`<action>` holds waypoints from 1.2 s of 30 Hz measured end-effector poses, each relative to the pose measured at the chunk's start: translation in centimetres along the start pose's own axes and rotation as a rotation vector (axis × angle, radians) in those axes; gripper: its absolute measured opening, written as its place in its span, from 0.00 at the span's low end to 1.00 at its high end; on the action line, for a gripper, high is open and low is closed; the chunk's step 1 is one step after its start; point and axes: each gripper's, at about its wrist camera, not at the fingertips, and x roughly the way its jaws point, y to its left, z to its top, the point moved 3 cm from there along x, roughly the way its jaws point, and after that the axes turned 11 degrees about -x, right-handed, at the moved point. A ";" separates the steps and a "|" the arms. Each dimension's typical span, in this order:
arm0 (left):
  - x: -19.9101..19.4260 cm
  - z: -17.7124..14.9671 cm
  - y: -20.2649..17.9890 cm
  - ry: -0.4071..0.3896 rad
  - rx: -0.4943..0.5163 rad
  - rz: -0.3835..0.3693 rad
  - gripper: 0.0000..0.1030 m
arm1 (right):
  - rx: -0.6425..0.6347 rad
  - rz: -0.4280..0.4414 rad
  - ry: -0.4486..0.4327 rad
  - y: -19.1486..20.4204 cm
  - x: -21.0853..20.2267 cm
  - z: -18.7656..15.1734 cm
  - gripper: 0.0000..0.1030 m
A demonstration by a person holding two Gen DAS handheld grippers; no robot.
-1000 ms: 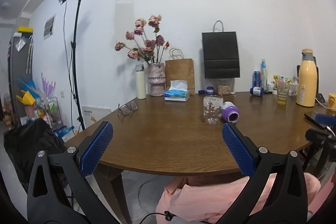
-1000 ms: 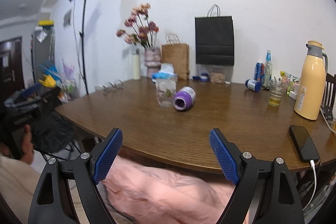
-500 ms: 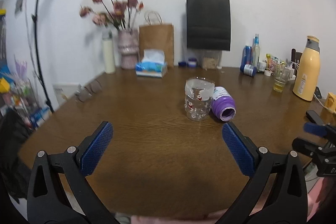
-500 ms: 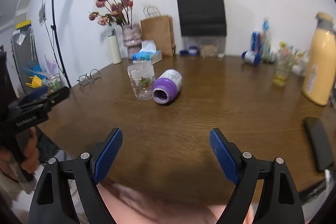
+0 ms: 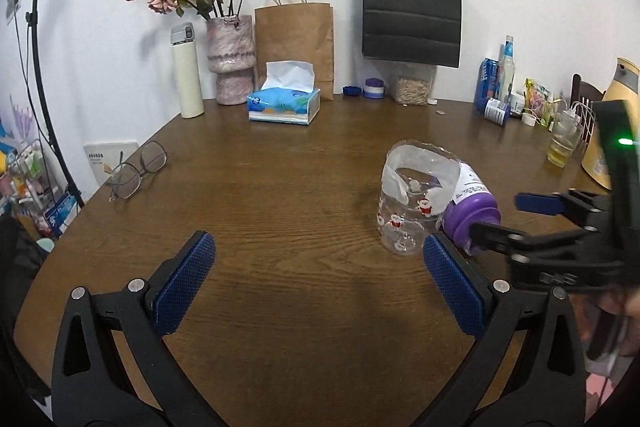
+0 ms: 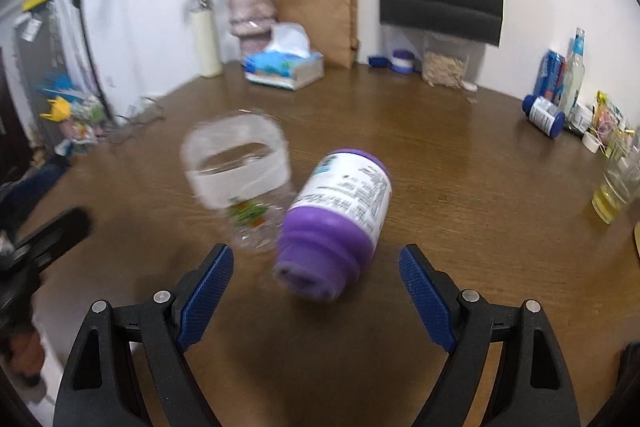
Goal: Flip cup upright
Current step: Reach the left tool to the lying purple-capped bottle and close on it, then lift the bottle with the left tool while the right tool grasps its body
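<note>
Right wrist view: my right gripper [image 6: 316, 283] is wide open, holding nothing, with the purple cup [image 6: 336, 223] between its fingers.
Cup place: lying on its side, touching the clear plastic jar [image 6: 240, 183], mouth toward me.
Handling: I judge it light, stiff, smooth; it may roll.
Hold: across the labelled body.
Left gripper [image 5: 316, 281]: wide open, holding nothing, near the jar.

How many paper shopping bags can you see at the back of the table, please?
2: a brown paper bag standing behind the blue tissue box, and a black paper bag to its right by the wall.
</note>
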 end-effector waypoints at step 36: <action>2.8 -3.4 -8.4 0.283 0.046 -0.046 0.59 | -0.275 0.325 -0.084 6.3 -8.1 -8.9 0.66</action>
